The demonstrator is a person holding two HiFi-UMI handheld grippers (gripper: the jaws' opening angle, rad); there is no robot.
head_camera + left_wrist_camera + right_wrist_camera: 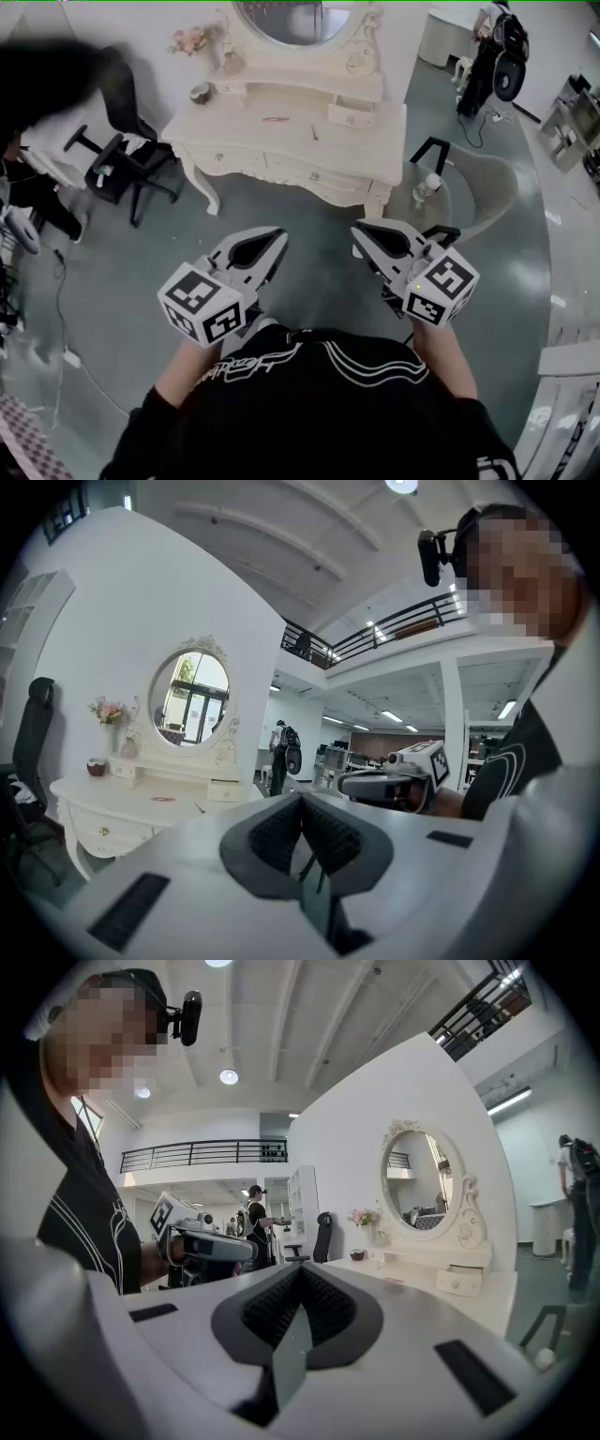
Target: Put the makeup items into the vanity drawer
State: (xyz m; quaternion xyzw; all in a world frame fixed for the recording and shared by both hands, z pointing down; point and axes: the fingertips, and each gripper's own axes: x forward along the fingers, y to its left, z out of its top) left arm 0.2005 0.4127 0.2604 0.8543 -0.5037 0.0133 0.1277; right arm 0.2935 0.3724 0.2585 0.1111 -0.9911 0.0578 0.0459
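The white vanity [375,141] stands across the floor from me, with an oval mirror [292,19] above it. On its top lie a thin pink item [274,119] and a thin dark stick [314,132]; a small bowl [200,92] sits at the left. A small drawer [353,114] with a knob sits under the mirror shelf, and the front drawers [309,174] look closed. My left gripper [278,234] [301,803] and right gripper [360,232] [300,1279] hang side by side before my chest, well short of the vanity. Both are shut and hold nothing.
A black office chair [127,159] stands left of the vanity. On the right, a rounded seat [469,192] carries a small bottle [427,187]. A person with a backpack [497,47] stands far back right. Cables [66,356] trail on the floor at left.
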